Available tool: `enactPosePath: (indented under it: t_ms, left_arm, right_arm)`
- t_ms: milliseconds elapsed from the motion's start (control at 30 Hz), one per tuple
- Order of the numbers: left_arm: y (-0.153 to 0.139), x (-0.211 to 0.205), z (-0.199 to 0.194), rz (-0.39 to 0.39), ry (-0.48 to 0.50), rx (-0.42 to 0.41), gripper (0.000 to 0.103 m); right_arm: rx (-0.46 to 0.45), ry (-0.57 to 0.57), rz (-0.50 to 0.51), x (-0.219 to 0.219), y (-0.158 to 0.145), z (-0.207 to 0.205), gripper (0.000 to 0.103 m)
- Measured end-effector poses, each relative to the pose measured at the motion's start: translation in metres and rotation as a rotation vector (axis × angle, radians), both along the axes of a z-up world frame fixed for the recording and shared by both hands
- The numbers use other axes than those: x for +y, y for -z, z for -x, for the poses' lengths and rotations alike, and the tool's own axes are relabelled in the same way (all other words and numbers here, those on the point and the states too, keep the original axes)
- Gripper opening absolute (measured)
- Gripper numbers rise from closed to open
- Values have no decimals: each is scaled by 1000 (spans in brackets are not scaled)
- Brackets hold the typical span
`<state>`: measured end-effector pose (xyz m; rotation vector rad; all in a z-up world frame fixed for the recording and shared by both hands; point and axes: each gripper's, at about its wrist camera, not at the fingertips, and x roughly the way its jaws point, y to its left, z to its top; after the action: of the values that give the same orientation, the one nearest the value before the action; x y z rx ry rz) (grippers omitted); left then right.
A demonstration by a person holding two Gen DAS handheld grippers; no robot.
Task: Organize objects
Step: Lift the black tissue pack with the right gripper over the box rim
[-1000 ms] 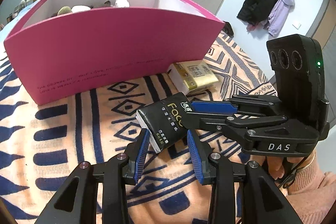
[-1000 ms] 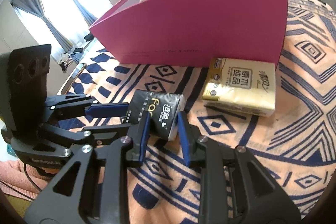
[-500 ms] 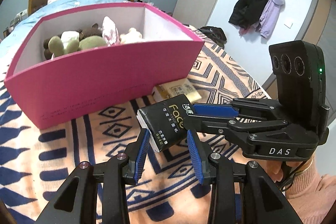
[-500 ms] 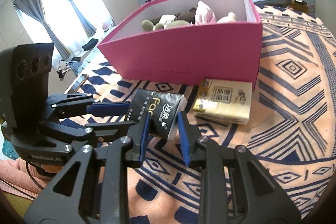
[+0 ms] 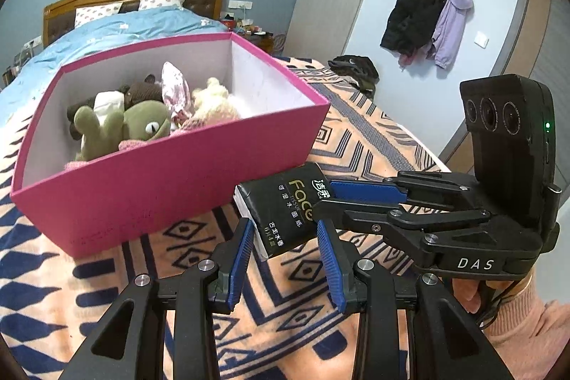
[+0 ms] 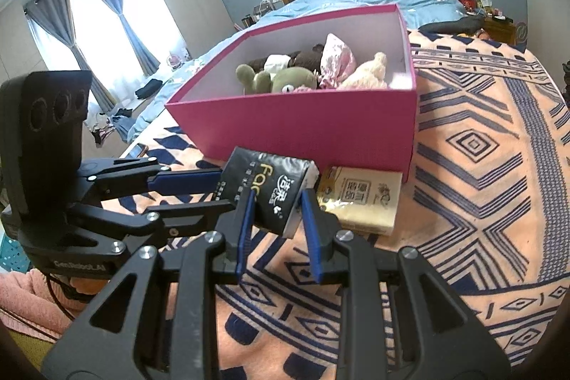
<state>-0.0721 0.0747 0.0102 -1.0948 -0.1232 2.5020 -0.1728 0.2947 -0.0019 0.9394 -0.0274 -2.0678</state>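
On the patterned blanket (image 6: 481, 166): pink box (image 5: 171, 180) at 11 o'clock in left wrist view, plush toys (image 5: 142, 120) inside. Yellow tissue pack (image 6: 359, 202) lies flat just beside the box's near wall, at 1 o'clock of the right gripper. Black tissue pack (image 5: 285, 207) is off the blanket, tilted, held by both tools: left gripper (image 5: 285, 241) clamped on 1 end, right gripper (image 6: 276, 214) clamped on the other, the 2 crossing.

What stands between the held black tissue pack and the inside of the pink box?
Only the pink box's near wall. The black tissue pack, clamped by both grippers, hangs in front of it; soft toys fill the box's left part.
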Motion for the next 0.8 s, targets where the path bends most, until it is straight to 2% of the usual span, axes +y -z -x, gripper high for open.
enactPosePath:
  t_ms: [800]
  left_arm:
    - [-23,9,20,1,8,55,38]
  right_arm:
    - [60,34,23,11,-25,12,31]
